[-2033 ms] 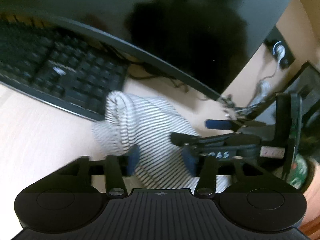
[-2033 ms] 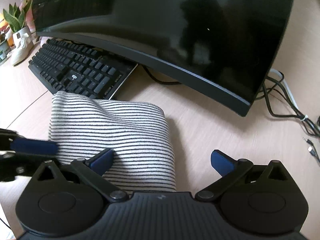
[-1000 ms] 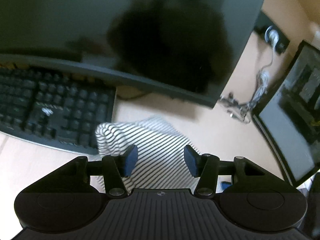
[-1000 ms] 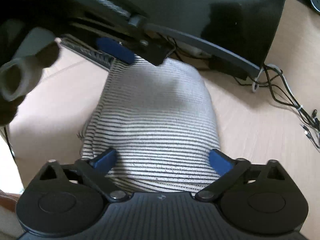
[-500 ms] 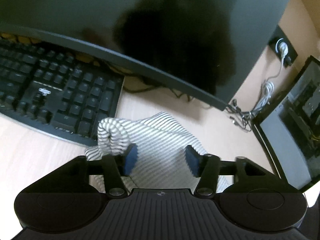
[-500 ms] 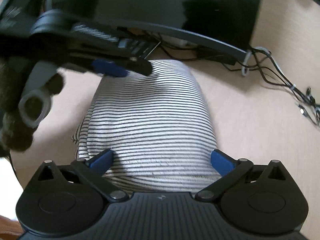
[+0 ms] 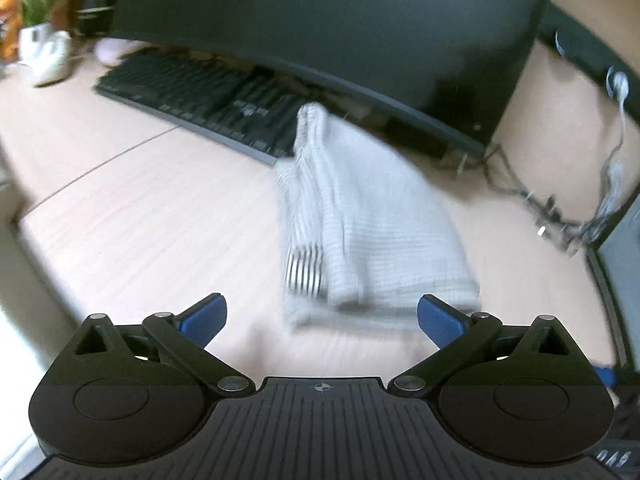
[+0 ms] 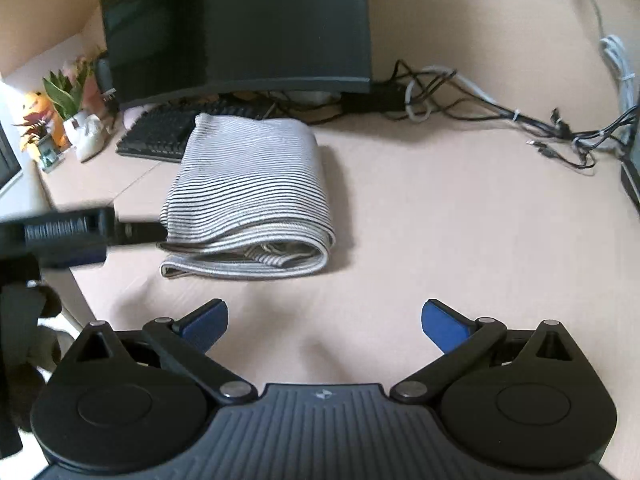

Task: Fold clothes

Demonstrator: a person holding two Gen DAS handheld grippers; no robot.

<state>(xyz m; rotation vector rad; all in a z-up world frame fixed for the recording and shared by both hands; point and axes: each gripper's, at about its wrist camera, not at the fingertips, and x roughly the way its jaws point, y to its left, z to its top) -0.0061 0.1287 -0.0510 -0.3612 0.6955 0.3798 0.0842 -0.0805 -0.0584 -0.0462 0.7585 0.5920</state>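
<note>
Lying folded on the pale wooden surface (image 8: 440, 220), the striped garment (image 8: 248, 184) sits in a thick bundle, its far end just in front of the keyboard (image 8: 156, 136) and the dark monitor (image 8: 240, 24). Its near edge shows stacked, rolled layers. The left tool (image 7: 320, 316) has just been opening its jaws and now stands wide, with only bare surface between its blue pads; the garment (image 7: 360, 220) lies just beyond them, blurred in that view. The right tool (image 8: 324, 320) also stands wide, gripping nothing, set back from the bundle's near edge. In the right wrist view the left tool (image 8: 76, 236) shows as a dark blurred bar at the bundle's left side. A tangle of cables (image 8: 520, 120) trails along the surface to the right of the monitor, and a small potted plant (image 8: 68, 100) stands at the far left.
</note>
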